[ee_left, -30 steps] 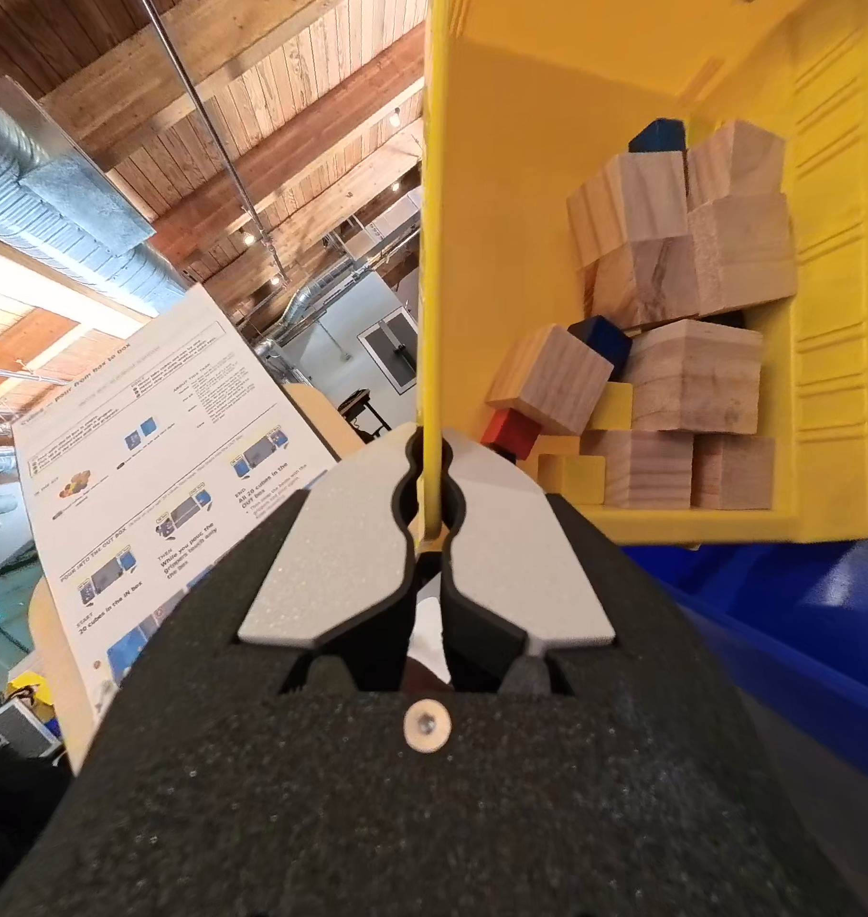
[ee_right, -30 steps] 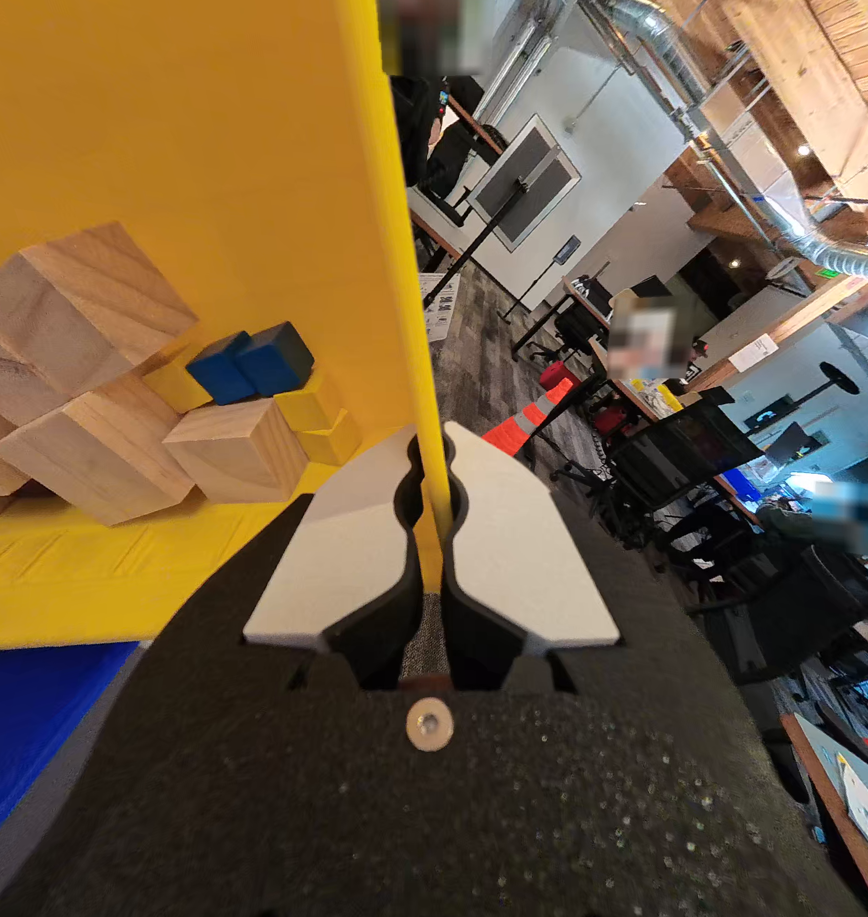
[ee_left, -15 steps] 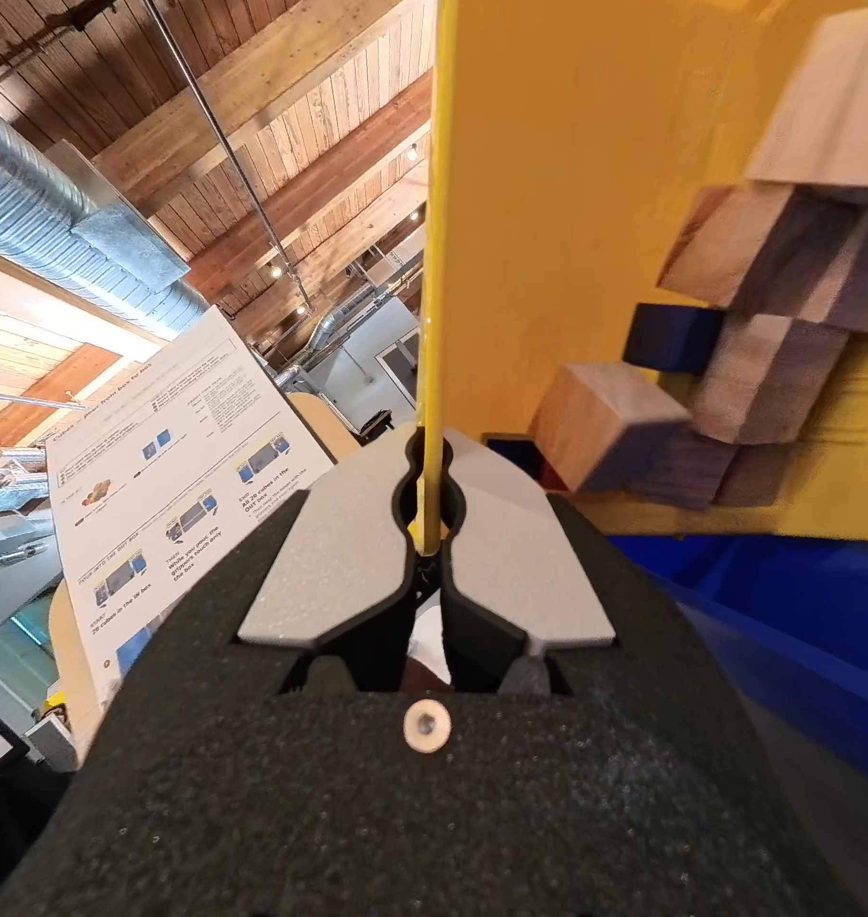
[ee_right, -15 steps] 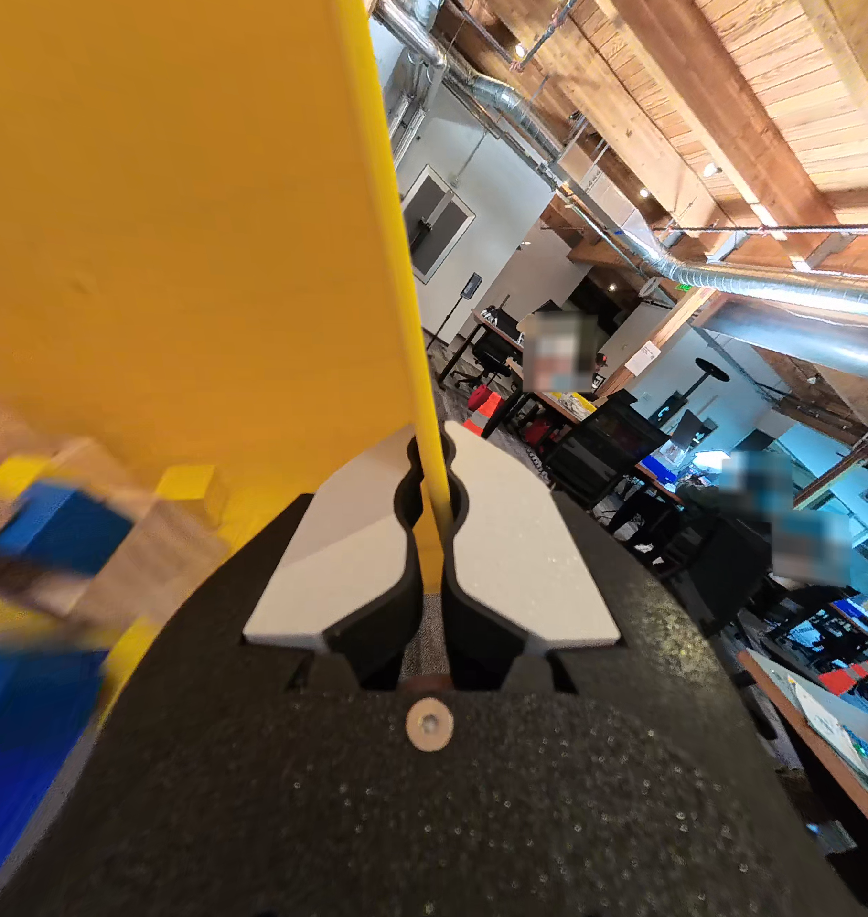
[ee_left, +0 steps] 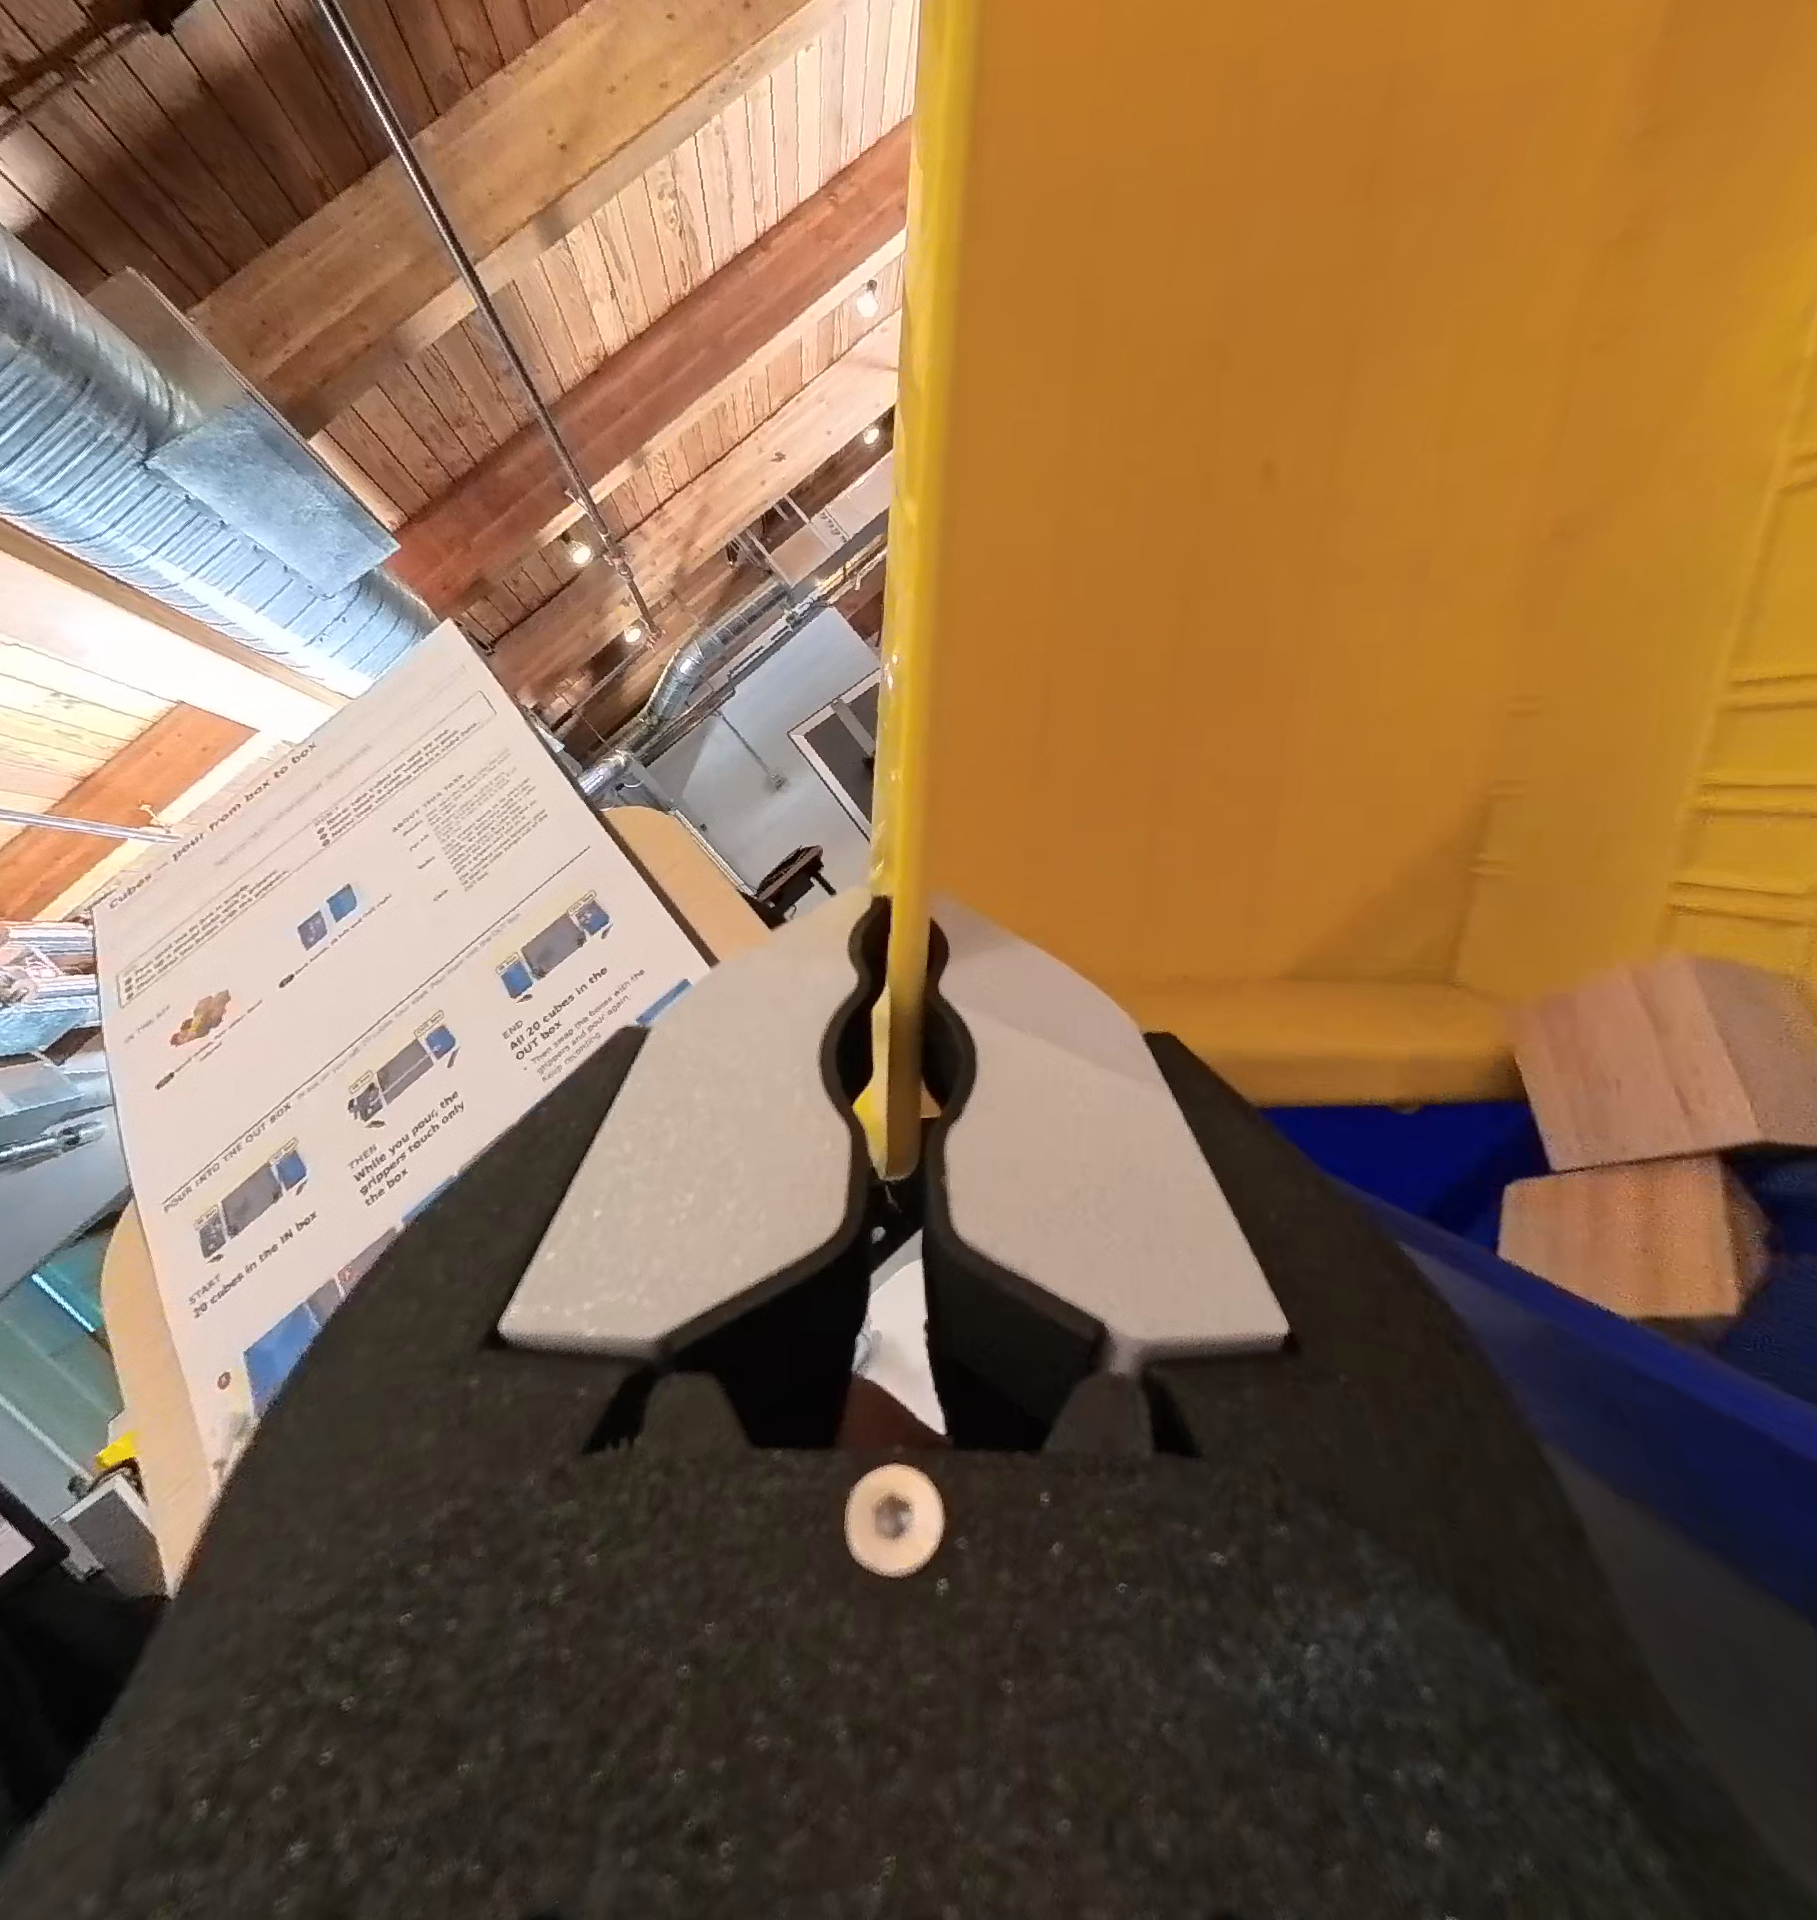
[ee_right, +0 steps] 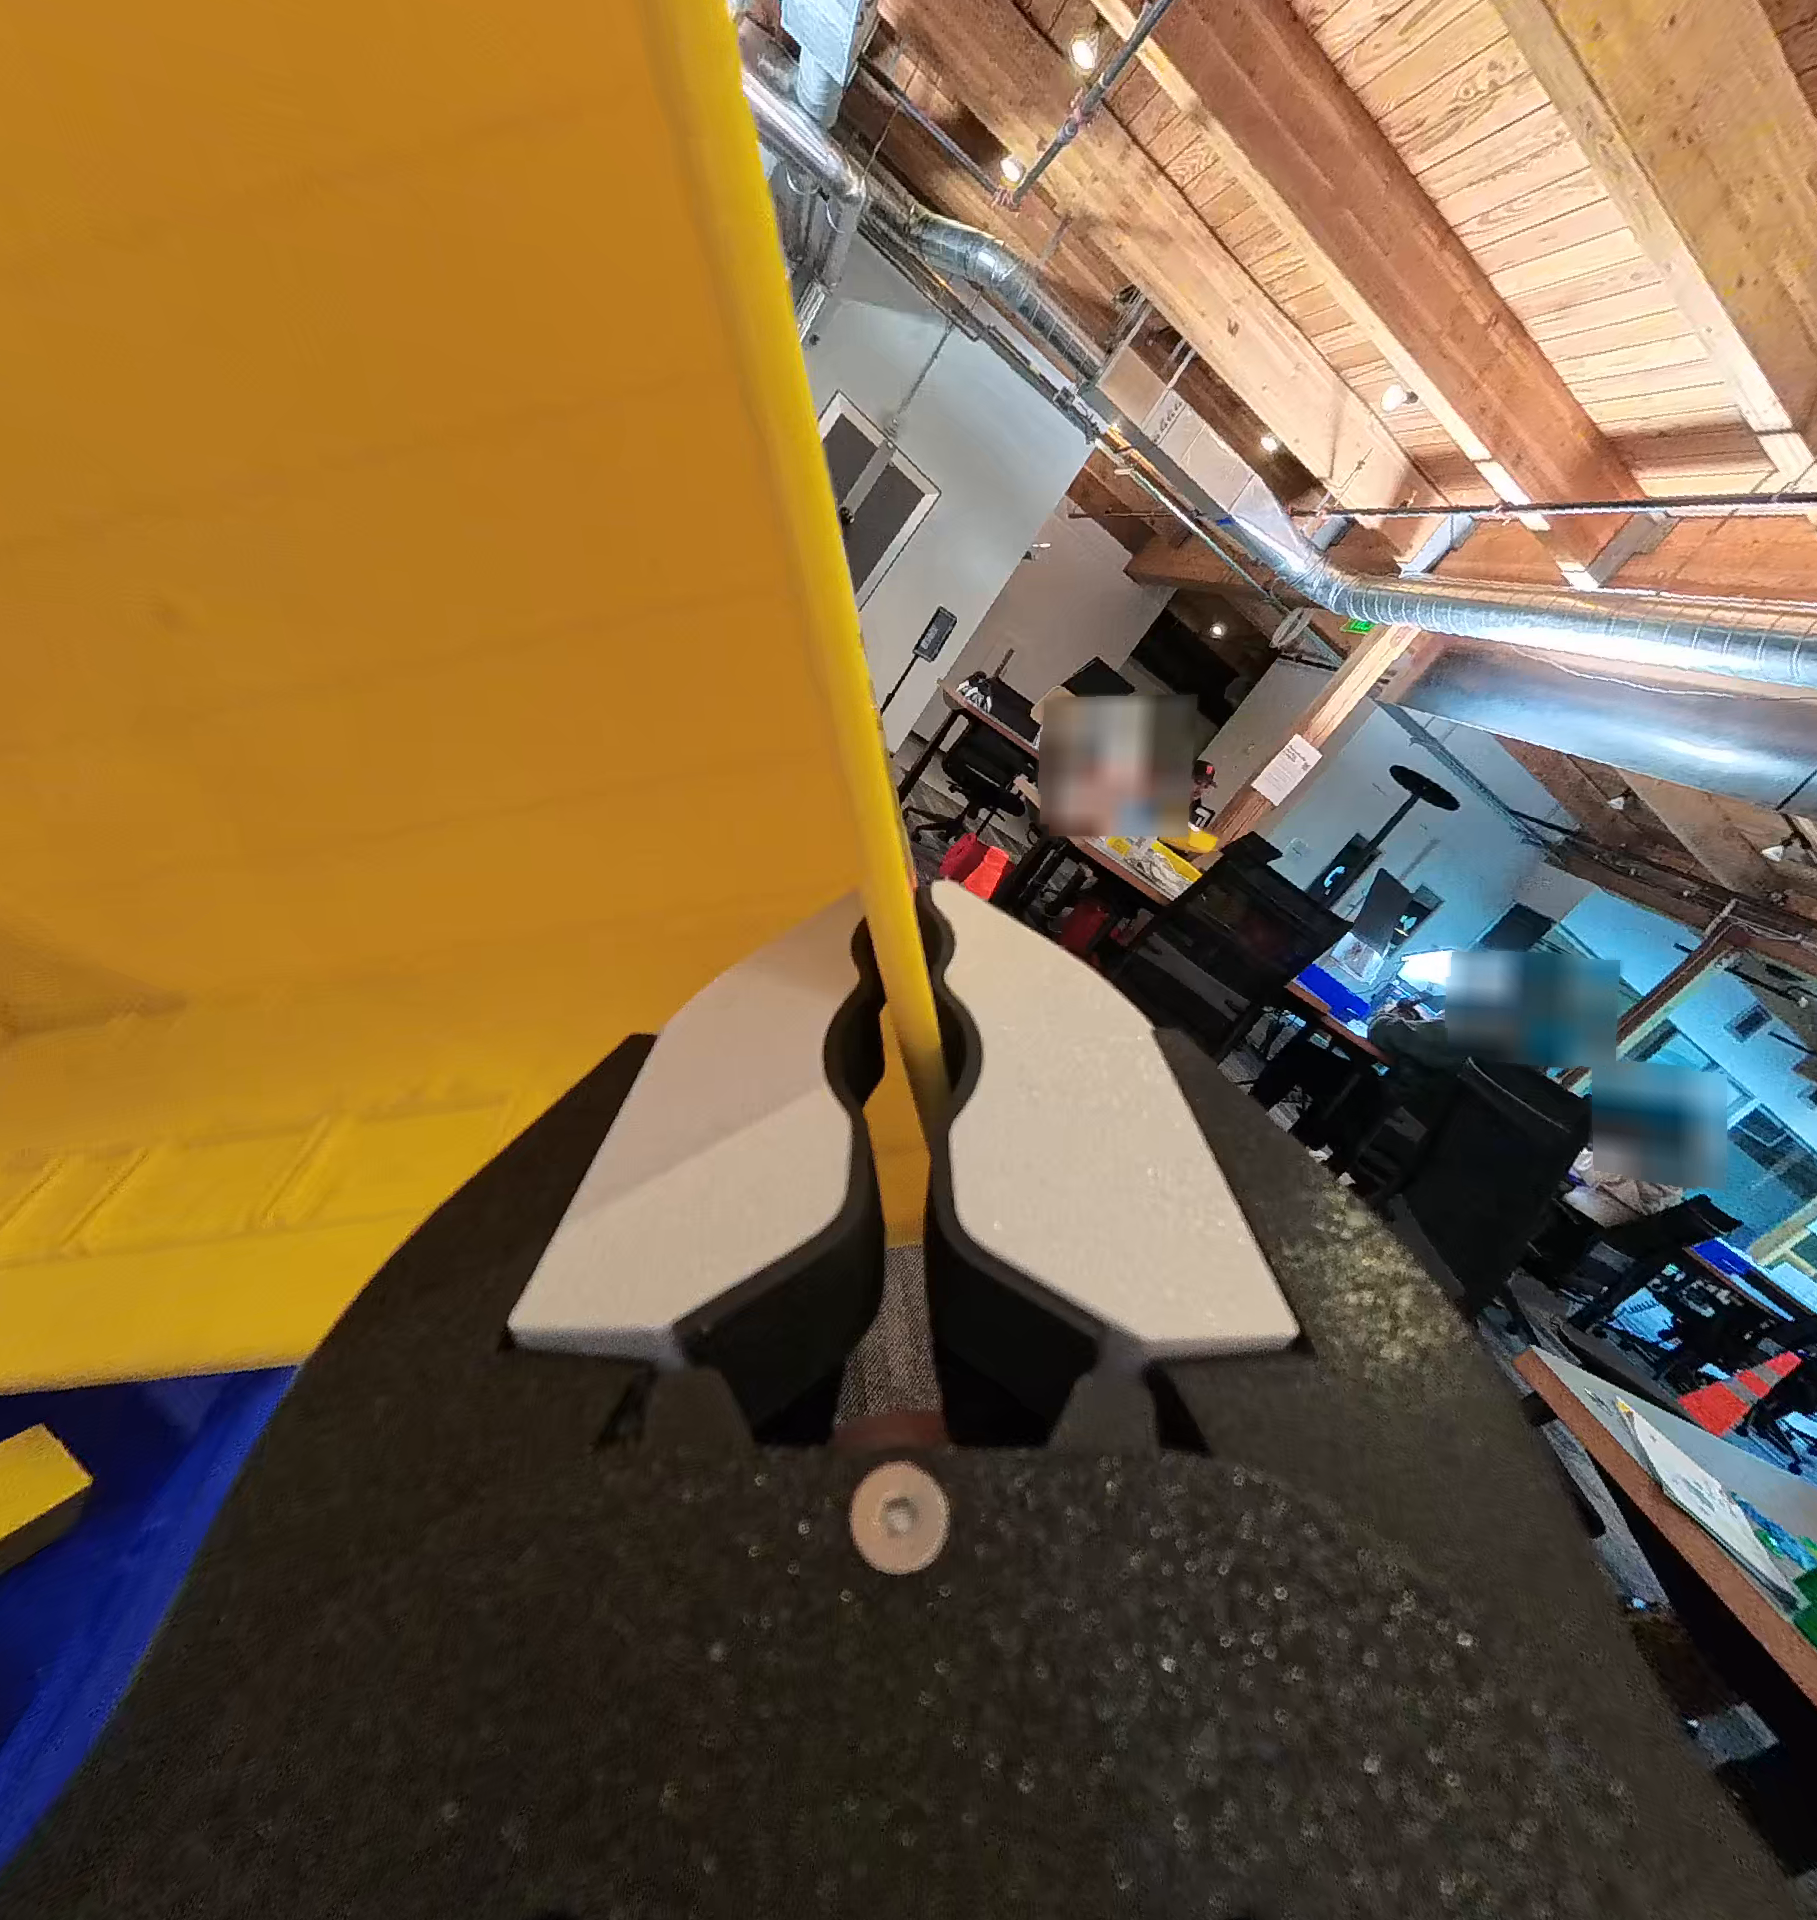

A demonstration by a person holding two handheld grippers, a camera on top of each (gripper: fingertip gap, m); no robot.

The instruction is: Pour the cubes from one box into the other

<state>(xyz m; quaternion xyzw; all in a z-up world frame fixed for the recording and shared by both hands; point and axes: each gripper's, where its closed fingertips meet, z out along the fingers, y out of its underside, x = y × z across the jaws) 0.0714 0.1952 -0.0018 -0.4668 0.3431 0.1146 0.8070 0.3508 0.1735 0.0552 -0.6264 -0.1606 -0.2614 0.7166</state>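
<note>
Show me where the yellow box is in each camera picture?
Left wrist view: the yellow box fills the upper right, its thin wall pinched in the left tool.
Right wrist view: the box fills the upper left, its wall pinched in the right tool.
Shared landmark: the blue box below it, at lower right in the left view and lower left in the right.

Smooth yellow plastic box (ee_left: 1299,520), wooden cubes (ee_left: 1673,1049)

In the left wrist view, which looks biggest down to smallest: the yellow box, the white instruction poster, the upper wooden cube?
As they look:
1. Yellow box, though it is nearest the camera.
2. White instruction poster.
3. Upper wooden cube.
</note>
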